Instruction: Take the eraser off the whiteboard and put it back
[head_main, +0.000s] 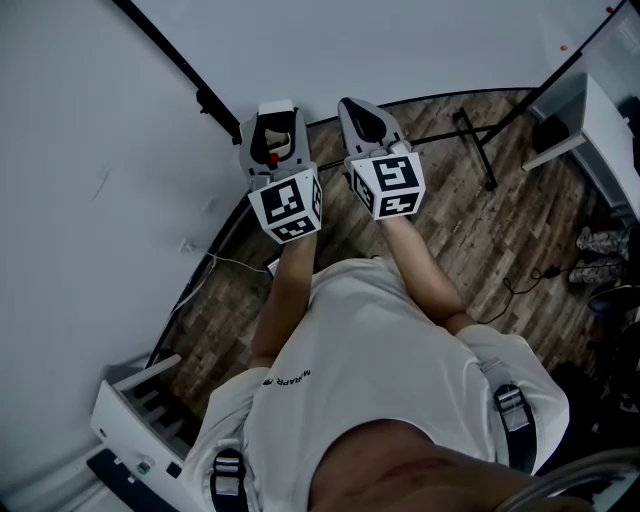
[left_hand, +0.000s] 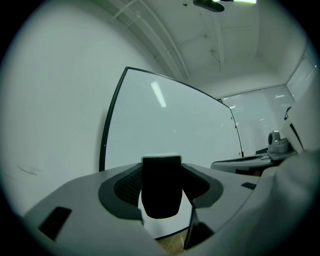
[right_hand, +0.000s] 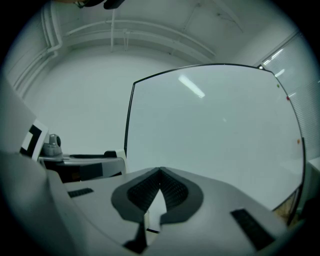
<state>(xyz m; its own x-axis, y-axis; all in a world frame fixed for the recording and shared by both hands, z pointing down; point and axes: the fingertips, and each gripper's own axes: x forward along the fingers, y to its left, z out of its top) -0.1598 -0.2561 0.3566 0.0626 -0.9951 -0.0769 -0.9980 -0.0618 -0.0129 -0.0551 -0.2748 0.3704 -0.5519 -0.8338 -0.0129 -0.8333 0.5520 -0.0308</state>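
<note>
The eraser (left_hand: 161, 192), a black block with a white back, sits between the jaws of my left gripper (left_hand: 161, 170), which is shut on it. In the head view the left gripper (head_main: 274, 135) points at the lower left part of the whiteboard (head_main: 400, 45), with the eraser (head_main: 277, 109) at its tip, close to the board's black frame. My right gripper (head_main: 366, 120) is beside it on the right, shut and empty. Its pads meet in the right gripper view (right_hand: 160, 172). The whiteboard (left_hand: 170, 120) (right_hand: 215, 130) fills the space ahead of both grippers.
A black stand leg (head_main: 478, 150) rests on the wooden floor (head_main: 480, 230). A white table (head_main: 600, 120) stands at the right, with shoes (head_main: 598, 255) below it. A white rack (head_main: 140, 400) is at the lower left and a cable (head_main: 235, 265) runs along the wall.
</note>
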